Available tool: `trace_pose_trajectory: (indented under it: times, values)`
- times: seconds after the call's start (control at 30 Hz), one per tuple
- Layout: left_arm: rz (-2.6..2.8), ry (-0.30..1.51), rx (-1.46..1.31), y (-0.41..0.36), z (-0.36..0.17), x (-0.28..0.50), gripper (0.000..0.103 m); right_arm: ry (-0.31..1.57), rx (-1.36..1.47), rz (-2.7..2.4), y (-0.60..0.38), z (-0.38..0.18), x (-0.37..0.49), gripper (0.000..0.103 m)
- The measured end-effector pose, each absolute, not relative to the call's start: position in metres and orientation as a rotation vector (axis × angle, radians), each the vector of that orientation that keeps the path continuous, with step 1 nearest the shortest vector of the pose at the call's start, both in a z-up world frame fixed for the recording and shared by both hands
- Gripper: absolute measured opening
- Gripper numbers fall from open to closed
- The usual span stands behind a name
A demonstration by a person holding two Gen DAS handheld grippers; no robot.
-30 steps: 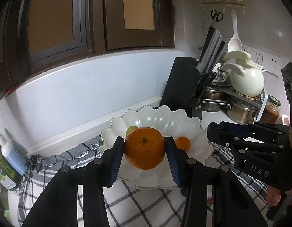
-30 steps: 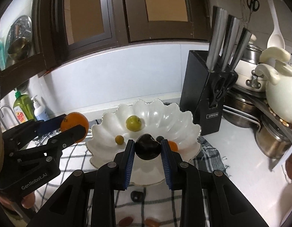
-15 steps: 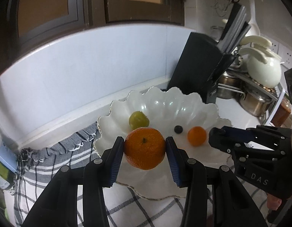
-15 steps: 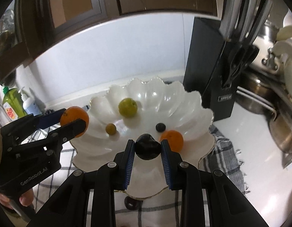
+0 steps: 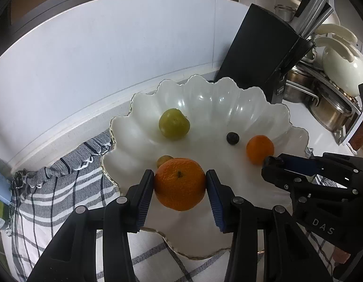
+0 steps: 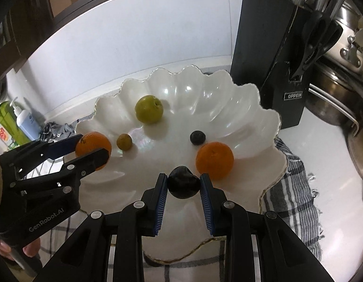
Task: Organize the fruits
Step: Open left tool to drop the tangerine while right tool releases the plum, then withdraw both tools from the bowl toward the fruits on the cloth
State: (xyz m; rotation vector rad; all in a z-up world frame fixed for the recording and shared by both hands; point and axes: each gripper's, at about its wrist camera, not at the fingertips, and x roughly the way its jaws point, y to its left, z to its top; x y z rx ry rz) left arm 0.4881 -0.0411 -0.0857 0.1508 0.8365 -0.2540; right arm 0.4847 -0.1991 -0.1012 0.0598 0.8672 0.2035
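Big orange (image 5: pixel 180 184) clamped over scalloped white bowl (image 5: pixel 256 103), dark plum (image 6: pixel 183 185) gripped near right, green fruit (image 5: pixel 173 123) far inside

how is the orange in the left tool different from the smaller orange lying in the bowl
The held orange is clearly bigger than the small orange. The held orange is clamped in the left tool over the bowl's near edge; the small orange lies loose in the white bowl beside a dark berry. Both are round and bright orange.
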Motion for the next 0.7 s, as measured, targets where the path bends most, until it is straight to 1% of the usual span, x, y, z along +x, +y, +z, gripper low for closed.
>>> trace_pose_trajectory:
  times: [0.17,0.2,0.23,0.27,0.5,0.53,0.6,0.7]
  values:
    - [-0.247,0.855,0.159,-0.044,-0.089,0.489,0.047,0.872,0.089,0.206,-0.203,-0.103,0.487,0.031]
    - [-0.248,0.859,0.159,-0.043,-0.089,0.489,0.049,0.873,0.095,0.206,-0.204,-0.104,0.487,0.034]
    - [-0.244,0.856,0.158,-0.043,-0.089,0.489,0.058,0.873,0.1,0.205,-0.205,-0.104,0.487,0.038]
    - [-0.239,0.846,0.158,-0.043,-0.088,0.488,0.061,0.869,0.102,0.201,-0.205,-0.104,0.486,0.042]
    - [-0.225,0.806,0.148,-0.036,-0.075,0.477,0.064,0.825,0.084,0.179,-0.206,-0.091,0.474,0.042]
    - [-0.222,0.8,0.145,-0.035,-0.072,0.474,0.066,0.815,0.079,0.174,-0.206,-0.088,0.471,0.042]
    - [-0.216,0.787,0.142,-0.033,-0.067,0.469,0.067,0.793,0.064,0.165,-0.204,-0.081,0.464,0.048]
    - [-0.212,0.761,0.144,-0.03,-0.059,0.458,0.068,0.759,0.042,0.153,-0.203,-0.071,0.453,0.05]
